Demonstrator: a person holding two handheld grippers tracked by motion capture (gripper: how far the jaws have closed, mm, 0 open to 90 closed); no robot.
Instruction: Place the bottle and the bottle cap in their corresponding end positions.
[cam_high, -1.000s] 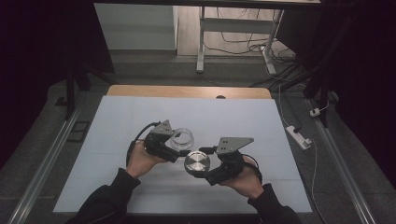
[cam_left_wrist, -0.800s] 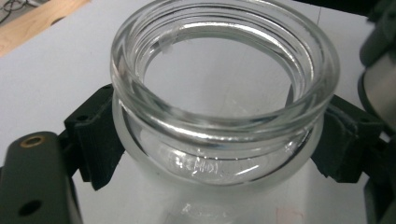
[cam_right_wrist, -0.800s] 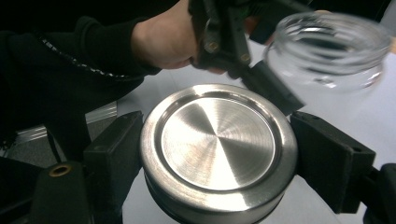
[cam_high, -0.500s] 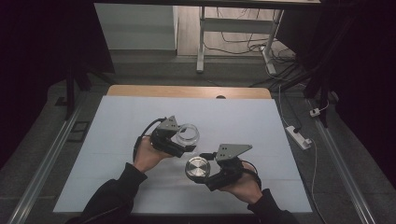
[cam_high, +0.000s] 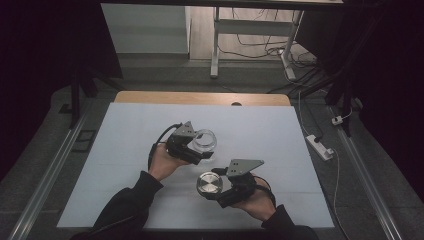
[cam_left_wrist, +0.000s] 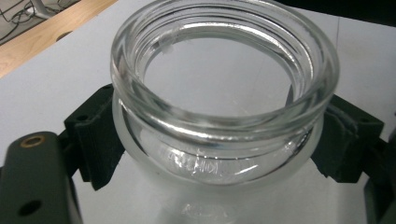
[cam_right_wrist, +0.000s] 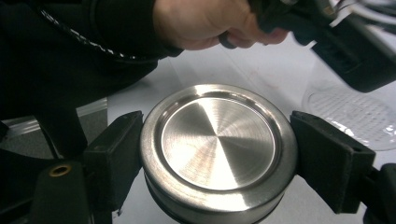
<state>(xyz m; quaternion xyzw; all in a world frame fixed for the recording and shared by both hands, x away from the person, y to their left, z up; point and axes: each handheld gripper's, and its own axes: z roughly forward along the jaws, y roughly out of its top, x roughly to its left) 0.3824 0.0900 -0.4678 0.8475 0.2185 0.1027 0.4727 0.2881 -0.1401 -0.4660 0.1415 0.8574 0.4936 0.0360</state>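
Beside the glass jar, steel lid apart

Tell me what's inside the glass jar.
Nothing shows inside the glass jar: through its open mouth only the white table appears. The left gripper clamps its neck, hiding little.

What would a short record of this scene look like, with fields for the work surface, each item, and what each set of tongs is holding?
surface: pale grey table mat over a wooden tabletop
item 1: clear round glass jar, mouth open, no lid on it
item 2: round brushed-metal lid, flat top facing the camera
left tongs: shut on the jar, jaws gripping just below its rim
right tongs: shut on the lid, jaws on opposite sides of its edge
relation: jar and lid apart, lid nearer the person
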